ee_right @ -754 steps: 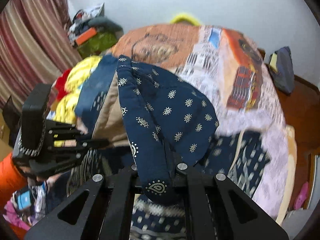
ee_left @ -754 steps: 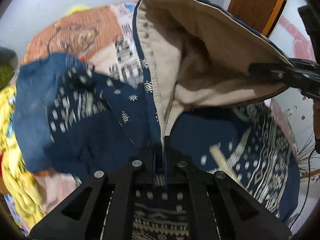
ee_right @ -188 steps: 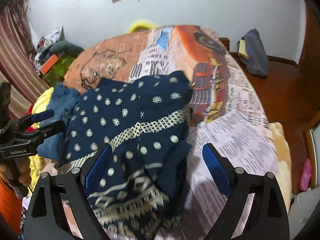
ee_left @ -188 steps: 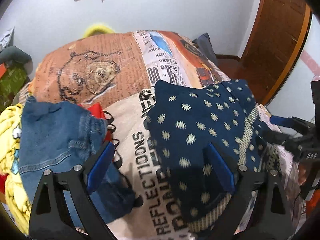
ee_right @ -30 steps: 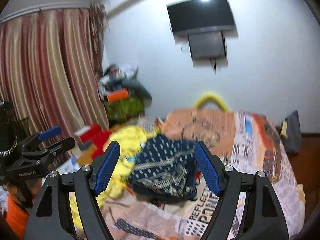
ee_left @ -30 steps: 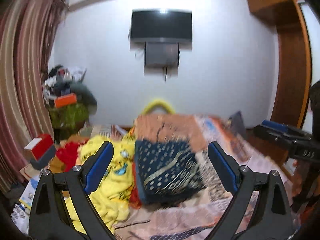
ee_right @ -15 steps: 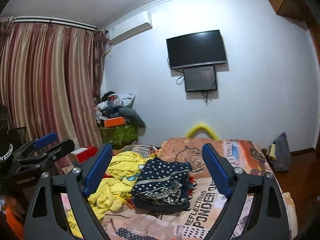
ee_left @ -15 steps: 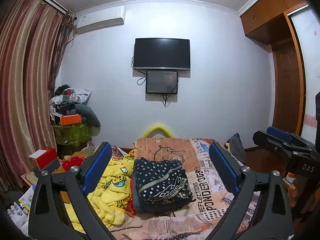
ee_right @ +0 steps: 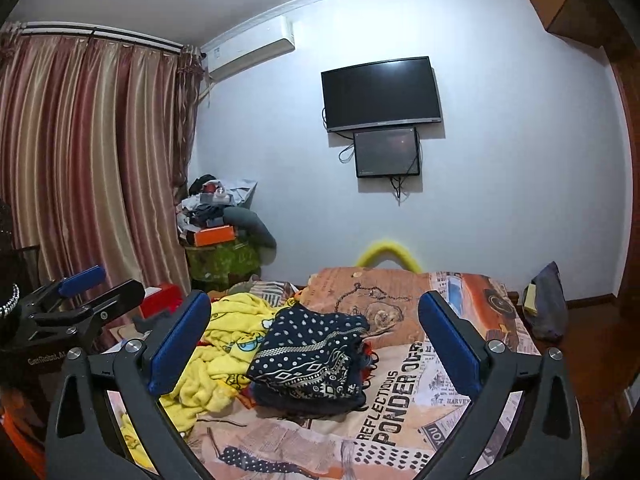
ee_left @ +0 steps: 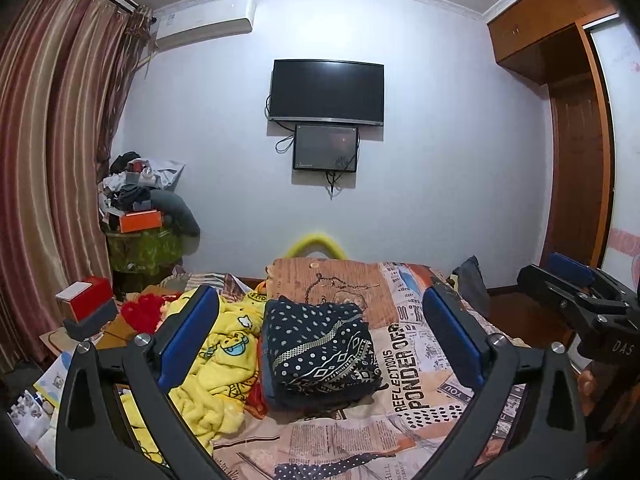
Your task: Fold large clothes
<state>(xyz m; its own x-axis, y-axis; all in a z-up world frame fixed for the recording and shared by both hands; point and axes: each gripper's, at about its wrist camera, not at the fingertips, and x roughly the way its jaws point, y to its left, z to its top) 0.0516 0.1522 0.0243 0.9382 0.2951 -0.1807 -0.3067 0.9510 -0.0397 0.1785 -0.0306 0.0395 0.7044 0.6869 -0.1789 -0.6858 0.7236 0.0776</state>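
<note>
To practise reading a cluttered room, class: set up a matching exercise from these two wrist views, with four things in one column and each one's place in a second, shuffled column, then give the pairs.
Things:
1. navy patterned garment
2. yellow blanket
3. television
4. orange box

Places:
A. mounted on the far wall
B. folded on the bedspread
C. on the cluttered corner stand by the curtain
D. crumpled just left of the folded bundle

Pairs: 1-B, 2-D, 3-A, 4-C
</note>
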